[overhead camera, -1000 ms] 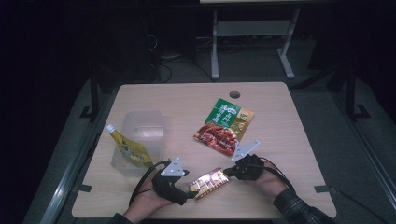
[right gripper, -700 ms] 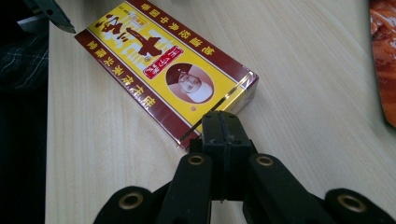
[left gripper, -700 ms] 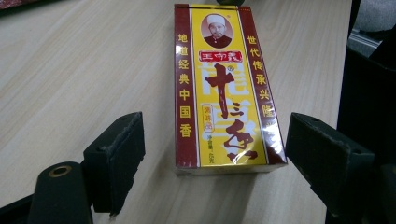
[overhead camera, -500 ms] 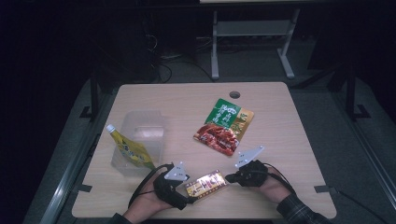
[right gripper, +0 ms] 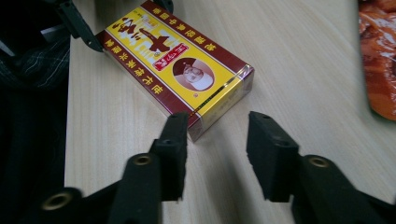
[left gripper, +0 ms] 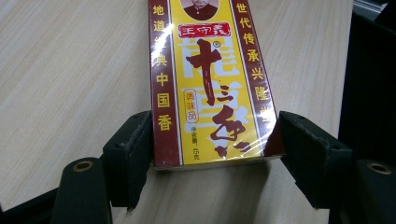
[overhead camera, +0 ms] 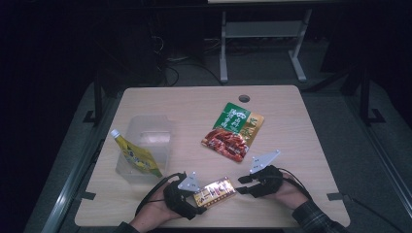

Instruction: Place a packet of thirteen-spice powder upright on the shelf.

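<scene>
A yellow and dark red box of seasoning with Chinese lettering lies near the table's front edge. My left gripper is shut on its near end: in the left gripper view both pads press the box from either side, the jaws having just been closing on it. My right gripper stands open just right of the box. In the right gripper view its jaws have just been opening; the box's corner lies just beyond the tips, and nothing is between them.
A clear plastic tub at the left holds a yellow spouted pouch. A green packet and a red one lie in the middle; the red packet shows again at the right. The table has a cable hole.
The right gripper's jaws have opened and come off the box's right end, drawing back slightly to the right. The left gripper stays on the box.
</scene>
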### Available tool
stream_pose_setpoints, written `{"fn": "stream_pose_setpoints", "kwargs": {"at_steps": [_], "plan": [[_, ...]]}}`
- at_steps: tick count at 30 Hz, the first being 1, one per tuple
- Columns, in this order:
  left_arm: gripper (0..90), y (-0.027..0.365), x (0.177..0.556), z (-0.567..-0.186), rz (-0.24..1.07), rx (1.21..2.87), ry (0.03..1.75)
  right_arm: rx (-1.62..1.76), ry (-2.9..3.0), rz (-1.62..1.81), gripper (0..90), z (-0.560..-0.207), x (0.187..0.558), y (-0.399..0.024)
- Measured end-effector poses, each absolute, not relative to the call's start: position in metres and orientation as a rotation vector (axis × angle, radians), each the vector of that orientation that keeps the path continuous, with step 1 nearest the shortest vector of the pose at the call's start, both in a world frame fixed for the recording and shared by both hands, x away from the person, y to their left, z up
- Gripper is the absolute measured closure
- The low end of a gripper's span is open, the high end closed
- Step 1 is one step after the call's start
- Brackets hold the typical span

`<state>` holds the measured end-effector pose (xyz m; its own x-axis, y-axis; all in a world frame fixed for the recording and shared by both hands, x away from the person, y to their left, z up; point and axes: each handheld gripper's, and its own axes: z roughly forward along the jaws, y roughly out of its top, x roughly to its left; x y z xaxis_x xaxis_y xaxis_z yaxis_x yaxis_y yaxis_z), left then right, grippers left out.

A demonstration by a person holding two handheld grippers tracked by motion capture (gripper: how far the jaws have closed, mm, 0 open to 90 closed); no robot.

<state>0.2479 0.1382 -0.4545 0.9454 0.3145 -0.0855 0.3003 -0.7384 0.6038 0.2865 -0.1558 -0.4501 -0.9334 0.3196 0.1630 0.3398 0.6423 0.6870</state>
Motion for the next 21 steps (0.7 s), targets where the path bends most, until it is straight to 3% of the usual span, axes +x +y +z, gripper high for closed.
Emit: {"fn": "stream_pose_setpoints", "kwargs": {"at_steps": [2, 6, 8, 14, 21], "plan": [[29.5, 0.139, 0.249, -0.454, 0.022, 2.454, 0.430, -0.541, -2.819, -1.187, 50.5, -0.452, 0.287, -0.155], [31.2, 0.142, 0.251, -0.453, 0.024, 2.459, 0.417, -0.501, -2.842, -1.175, 48.2, -0.454, 0.290, -0.153], [31.5, 0.143, 0.253, -0.452, 0.003, 2.446, 0.428, -0.501, -2.834, -1.173, 52.8, -0.454, 0.290, -0.152], [31.9, 0.145, 0.253, -0.449, 0.002, 2.435, 0.411, -0.510, -2.828, -1.239, 82.9, -0.447, 0.291, -0.149], [32.1, 0.146, 0.252, -0.440, 0.032, 2.383, 0.387, -0.468, -2.827, -1.208, 89.9, -0.449, 0.289, -0.138]]}}
